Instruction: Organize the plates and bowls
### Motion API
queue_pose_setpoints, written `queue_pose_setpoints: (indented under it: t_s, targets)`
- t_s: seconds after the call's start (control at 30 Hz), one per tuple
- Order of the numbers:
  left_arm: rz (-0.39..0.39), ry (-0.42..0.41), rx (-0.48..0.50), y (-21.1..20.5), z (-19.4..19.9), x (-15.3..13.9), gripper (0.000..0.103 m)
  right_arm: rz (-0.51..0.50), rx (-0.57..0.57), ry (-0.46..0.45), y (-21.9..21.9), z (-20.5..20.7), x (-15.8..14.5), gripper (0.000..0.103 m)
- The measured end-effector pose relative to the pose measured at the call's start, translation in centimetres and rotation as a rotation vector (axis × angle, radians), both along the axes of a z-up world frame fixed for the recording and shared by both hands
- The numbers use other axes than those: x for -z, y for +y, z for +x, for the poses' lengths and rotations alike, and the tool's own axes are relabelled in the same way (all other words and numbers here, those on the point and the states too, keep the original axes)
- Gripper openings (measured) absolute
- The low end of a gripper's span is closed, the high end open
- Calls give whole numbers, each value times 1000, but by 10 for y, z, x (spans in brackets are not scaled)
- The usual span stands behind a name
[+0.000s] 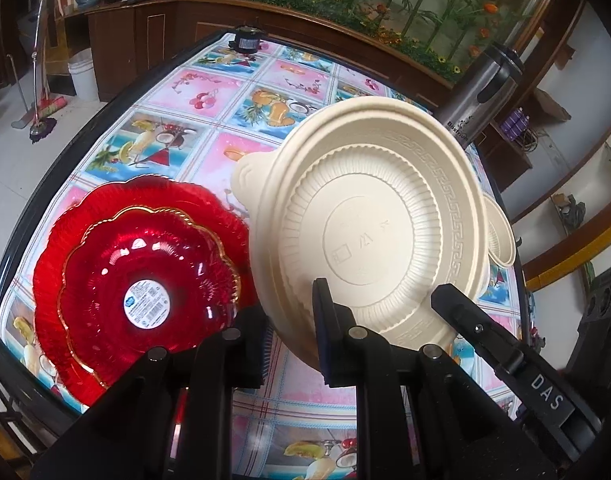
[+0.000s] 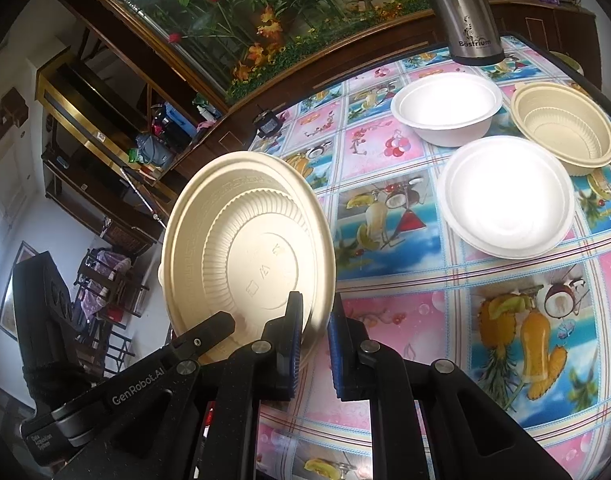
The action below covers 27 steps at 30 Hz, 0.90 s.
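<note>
Both the left gripper (image 1: 291, 344) and right gripper (image 2: 315, 344) clamp the cream plate's (image 1: 369, 236) rim, held tilted above the tablecloth (image 2: 405, 312). Red plates (image 1: 145, 264) lie at nine o'clock. Recommend releasing one grip before stacking.

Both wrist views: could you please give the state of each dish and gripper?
Held cream bowl: lifted, tilted, underside towards cameras.
Red plates: stacked, smaller on larger.
Far white bowl: upright, empty.
Near white bowl: upright, empty.
Table cream bowl: upright, empty.
Left gripper: straddles rim, grip unclear.
Right gripper: same.
</note>
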<state>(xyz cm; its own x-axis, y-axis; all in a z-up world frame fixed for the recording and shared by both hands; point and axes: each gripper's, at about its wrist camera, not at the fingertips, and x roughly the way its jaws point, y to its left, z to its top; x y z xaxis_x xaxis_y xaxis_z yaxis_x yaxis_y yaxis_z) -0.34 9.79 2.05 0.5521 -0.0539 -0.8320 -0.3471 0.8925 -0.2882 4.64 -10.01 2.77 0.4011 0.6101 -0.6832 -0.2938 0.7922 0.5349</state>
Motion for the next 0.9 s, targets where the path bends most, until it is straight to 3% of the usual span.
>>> queue_pose_setpoints:
  t_s: [0.4,0.9]
  targets:
    - [41,-72,-115,45,-57,-10,16,30,-139,-17,52,-20,-4,12]
    - [-10,-1,-221,87,-85,26,17,-12,-281,20,113,-48,18,12]
